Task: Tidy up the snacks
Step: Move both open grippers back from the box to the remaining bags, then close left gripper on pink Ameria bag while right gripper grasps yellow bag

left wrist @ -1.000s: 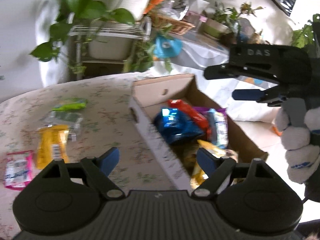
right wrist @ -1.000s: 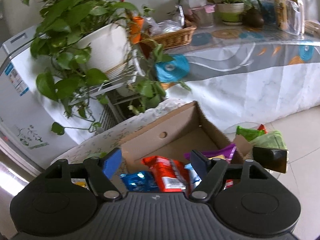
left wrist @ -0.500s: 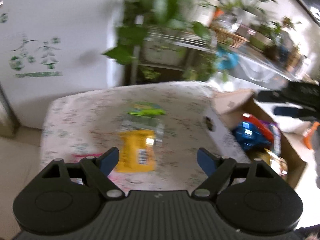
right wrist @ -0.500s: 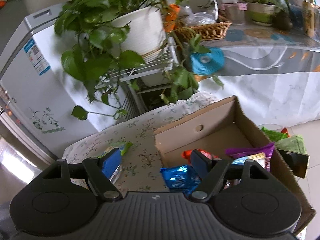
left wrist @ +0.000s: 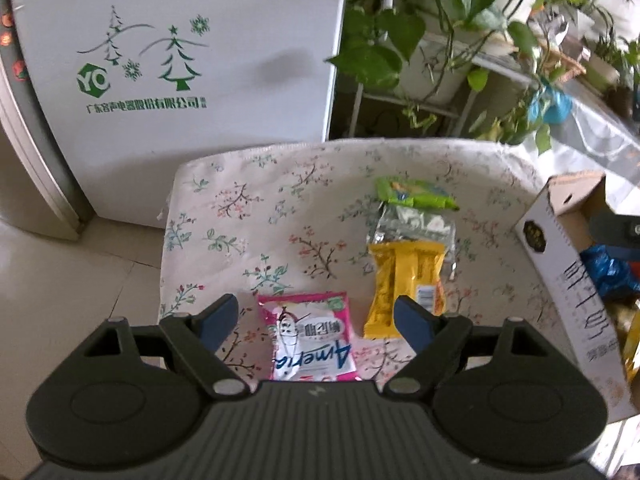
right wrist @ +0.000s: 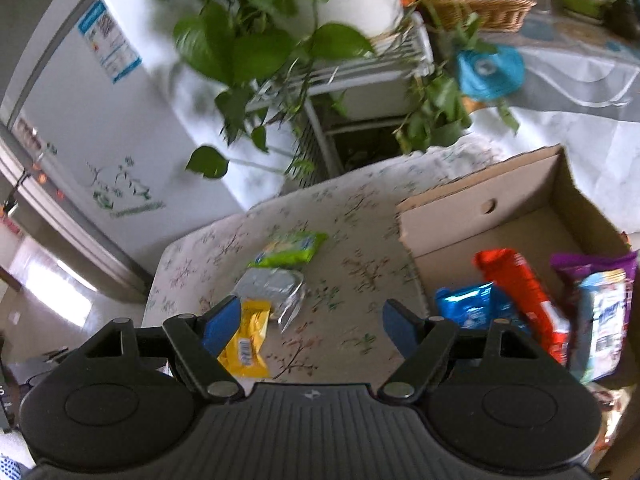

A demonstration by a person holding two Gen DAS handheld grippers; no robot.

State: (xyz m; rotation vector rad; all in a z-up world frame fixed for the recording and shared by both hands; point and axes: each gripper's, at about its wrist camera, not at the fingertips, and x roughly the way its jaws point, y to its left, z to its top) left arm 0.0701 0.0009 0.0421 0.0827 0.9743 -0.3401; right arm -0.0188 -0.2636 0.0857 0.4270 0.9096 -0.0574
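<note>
Floral cloth (left wrist: 280, 208) covers the low table in the left wrist view, with a white fridge (left wrist: 180, 60) behind it and potted plants (left wrist: 420, 20) to the right. A second ago this camera looked into the cardboard box; now the box (left wrist: 560, 248) sits at the right edge and 4 loose snacks fill the middle. That swing suggests the left hand is done at the box and is going back for another packet. The left gripper (left wrist: 316, 318) hangs with its jaws well apart and nothing between the pads. The pink packet (left wrist: 310, 340) lies on the cloth directly under the gap, not gripped. The yellow packet (left wrist: 406, 284) lies just beside the right finger, with a clear packet (left wrist: 416, 224) and a green packet (left wrist: 412, 194) farther back.

Tablecloth (right wrist: 360, 240) and box share the right wrist view, where the camera has also turned left: the box (right wrist: 500, 208) that filled the centre now sits to the right, holding a blue packet (right wrist: 468, 304), a red packet (right wrist: 520, 288) and a purple-edged packet (right wrist: 600, 304). The right gripper (right wrist: 312, 324) has just been opening its jaws a little wider; they stand roughly half open and empty. Below them is bare cloth, with the yellow packet (right wrist: 248, 340) by the left finger. I judge 4 snacks remain to be boxed.
</note>
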